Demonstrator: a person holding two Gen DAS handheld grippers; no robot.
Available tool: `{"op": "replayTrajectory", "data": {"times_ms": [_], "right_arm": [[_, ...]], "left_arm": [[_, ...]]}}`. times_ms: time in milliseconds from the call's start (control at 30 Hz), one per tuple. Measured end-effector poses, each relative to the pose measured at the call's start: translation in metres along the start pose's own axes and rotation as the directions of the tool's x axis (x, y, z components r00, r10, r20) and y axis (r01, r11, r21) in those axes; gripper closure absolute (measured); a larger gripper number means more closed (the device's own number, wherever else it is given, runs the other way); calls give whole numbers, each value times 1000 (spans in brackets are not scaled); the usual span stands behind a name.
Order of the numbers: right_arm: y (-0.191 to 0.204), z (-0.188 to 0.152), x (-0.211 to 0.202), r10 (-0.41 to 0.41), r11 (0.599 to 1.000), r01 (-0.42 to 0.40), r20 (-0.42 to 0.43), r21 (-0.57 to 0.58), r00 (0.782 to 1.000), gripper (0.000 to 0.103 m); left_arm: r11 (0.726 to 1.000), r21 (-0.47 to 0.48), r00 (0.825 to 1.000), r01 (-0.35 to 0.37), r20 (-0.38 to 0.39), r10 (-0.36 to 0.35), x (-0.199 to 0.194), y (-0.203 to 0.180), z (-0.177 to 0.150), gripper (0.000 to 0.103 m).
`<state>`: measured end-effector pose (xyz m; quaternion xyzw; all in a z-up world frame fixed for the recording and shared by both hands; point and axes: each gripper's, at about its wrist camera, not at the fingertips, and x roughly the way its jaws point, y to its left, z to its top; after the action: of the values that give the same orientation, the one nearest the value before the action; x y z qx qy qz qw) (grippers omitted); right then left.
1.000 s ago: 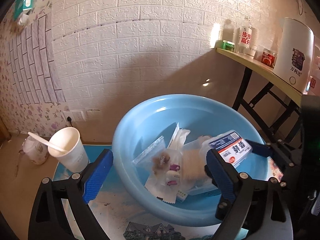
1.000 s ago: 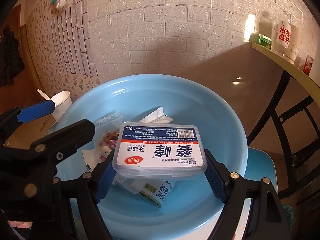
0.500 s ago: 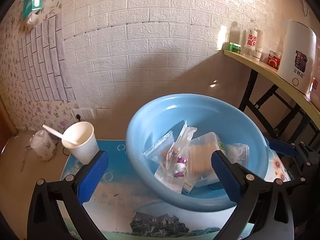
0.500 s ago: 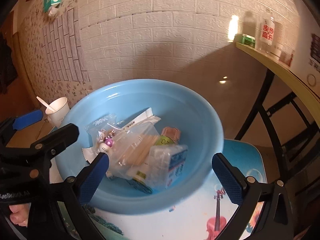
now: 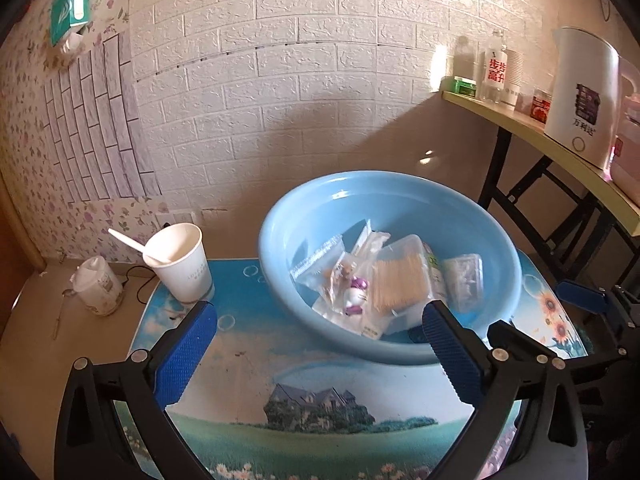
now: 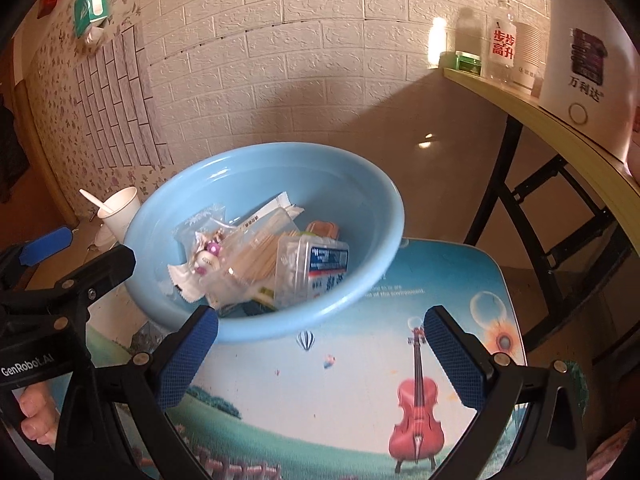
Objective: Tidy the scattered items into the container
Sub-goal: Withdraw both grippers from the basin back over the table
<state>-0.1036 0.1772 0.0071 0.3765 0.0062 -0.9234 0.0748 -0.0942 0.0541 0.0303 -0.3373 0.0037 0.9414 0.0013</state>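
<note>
Your left gripper (image 5: 318,330) and right gripper (image 6: 320,334): jaws wide, empty, near side | scattered items (image 6: 260,258) piled in blue basin (image 6: 360,184) | table near you shows nothing loose, so likely finished.

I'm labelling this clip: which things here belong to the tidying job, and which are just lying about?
Job:
- round blue plastic basin
- clear floss-pick box
- clear box of wooden toothpicks
- small plastic sachets

Lying about:
- white paper cup with spoon
- white electric kettle
- clear labelled bottle
</note>
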Motion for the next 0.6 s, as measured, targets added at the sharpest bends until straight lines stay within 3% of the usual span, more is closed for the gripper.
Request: {"op": "replayTrajectory", "data": {"times_ms": [600], "right_arm": [[-5,-16,-27,-41,999,41,-34,13,999,0]], "left_arm": [[999,0,997,-49,-58,49,-10,4,-18,0]]}}
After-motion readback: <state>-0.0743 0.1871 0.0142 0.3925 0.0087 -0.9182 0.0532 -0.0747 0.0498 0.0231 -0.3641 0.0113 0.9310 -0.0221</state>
